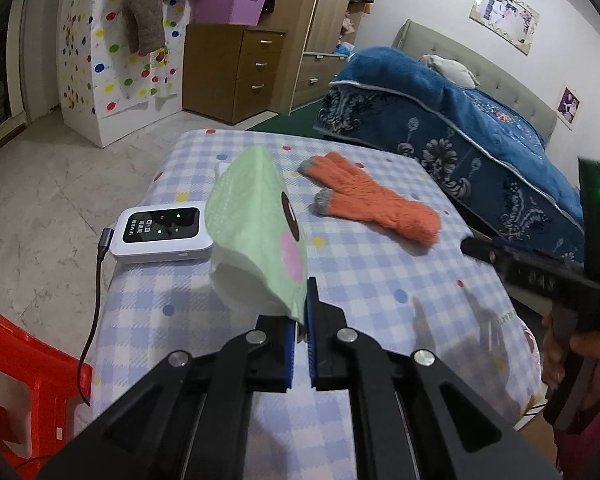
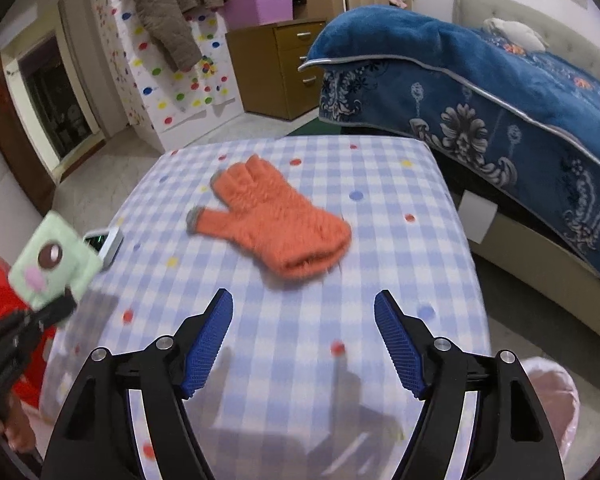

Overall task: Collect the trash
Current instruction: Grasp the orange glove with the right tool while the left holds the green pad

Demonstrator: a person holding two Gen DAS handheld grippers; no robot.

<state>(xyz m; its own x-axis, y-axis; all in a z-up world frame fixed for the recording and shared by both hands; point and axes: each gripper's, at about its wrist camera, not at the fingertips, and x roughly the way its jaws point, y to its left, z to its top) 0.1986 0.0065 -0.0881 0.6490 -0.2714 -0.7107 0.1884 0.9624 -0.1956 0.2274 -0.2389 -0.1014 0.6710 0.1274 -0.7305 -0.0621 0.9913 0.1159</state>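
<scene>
The left gripper (image 1: 300, 312) is pressed together on the lower edge of a pale green paper napkin (image 1: 256, 232) printed with a cartoon face, and carries it clear of the table (image 1: 380, 272); the napkin hangs stiffly upward and to the left from the pads, held only at a thin margin. The right gripper (image 2: 303, 336) stands spread with nothing between its blue pads (image 2: 212, 340), poised above the checked tablecloth and facing the orange knitted glove (image 2: 276, 224), which lies flat near the table's middle. A white pocket wifi device (image 1: 162, 234) with its cable sits at the table's left edge, just beside where the napkin hangs. A pink-lined bin bag (image 2: 556, 392) shows past the table's near right corner, apparently the receptacle. Assessment: the step in hand is carriage of the napkin to the bin. The grip is marginal, so the carry should be smooth and unhurried, keeping the napkin off the device and its cable. Release should occur only once the napkin is over the bag mouth. Whether the glove counts as trash cannot be told.
</scene>
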